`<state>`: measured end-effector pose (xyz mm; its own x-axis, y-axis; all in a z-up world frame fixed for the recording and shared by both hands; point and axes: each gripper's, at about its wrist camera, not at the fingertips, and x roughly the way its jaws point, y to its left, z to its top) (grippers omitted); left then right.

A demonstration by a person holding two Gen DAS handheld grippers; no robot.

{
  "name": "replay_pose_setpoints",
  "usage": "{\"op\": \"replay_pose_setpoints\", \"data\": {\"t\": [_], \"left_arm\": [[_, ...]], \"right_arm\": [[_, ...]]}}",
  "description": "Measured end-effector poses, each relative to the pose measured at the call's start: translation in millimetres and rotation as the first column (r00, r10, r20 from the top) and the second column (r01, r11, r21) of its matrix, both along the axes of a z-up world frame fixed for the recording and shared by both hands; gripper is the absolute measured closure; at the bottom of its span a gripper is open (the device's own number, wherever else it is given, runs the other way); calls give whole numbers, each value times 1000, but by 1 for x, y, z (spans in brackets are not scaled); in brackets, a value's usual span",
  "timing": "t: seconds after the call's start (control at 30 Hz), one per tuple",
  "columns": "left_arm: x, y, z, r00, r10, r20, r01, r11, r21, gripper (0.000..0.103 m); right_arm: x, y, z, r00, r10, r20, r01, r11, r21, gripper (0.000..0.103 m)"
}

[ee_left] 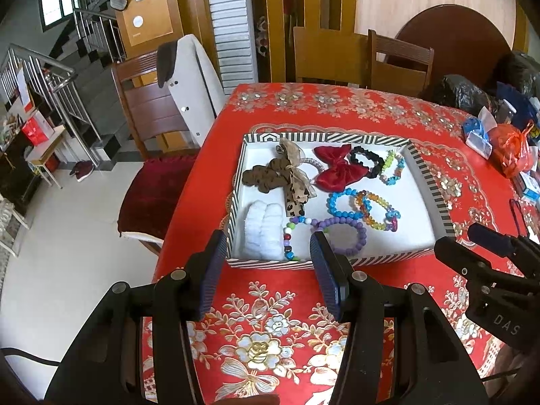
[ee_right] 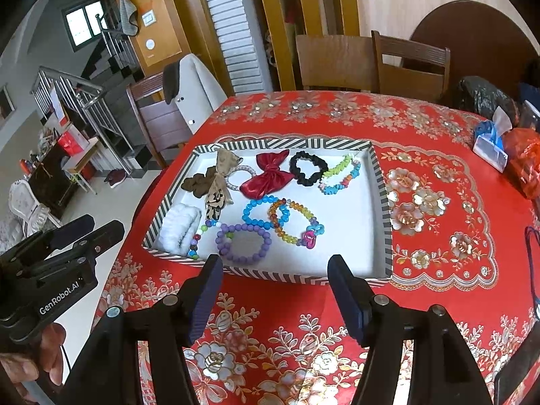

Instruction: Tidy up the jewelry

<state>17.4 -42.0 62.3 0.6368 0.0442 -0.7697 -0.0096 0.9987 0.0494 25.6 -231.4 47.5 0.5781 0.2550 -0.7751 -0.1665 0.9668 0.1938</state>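
On left gripper (ee_right: 86,231) | "GenRobot.AI"; right gripper (ee_left: 486,239) | "DAS"

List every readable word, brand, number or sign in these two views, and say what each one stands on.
"GenRobot.AI": white print on the body of the left gripper, right wrist view.
"DAS": white letters, cut off by the frame edge, on the body of the right gripper, left wrist view.
Papers on the stair railing: too small and blurred to read.
Small packets at the table's right edge: no print legible.
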Motion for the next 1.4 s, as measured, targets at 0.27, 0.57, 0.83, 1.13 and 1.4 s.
{"op": "replay_pose_setpoints", "data": {"t": [0.27, 0.57, 0.83, 1.13, 1.4], "left_arm": [[2, -2, -2, 1000, -3, -7, 3, 1000, 4, 52], [2, -8, -5, 1000, -8, -9, 8, 1000, 13, 52], [2, -10, -5, 1000, -7, -10, 7, 1000, 18, 52], [3, -12, -5, 1000, -11, -12, 11, 1000, 20, 52], [5, -12, -8, 1000, -4, -22, 5, 1000, 16, 52]], "right_arm": [[4, -3, -7, 1000, 6, -11, -7, 1000, -2, 40], [5, -5, -5, 1000, 5, -10, -5, 1000, -3, 40], [6, -4, -5, 1000, 8, -13, -8, 1000, -1, 39], [8, -3, -7, 1000, 10, -17, -10, 1000, 1, 39], [9, -4, -11, 1000, 12, -25, -12, 1000, 0, 39]]}}
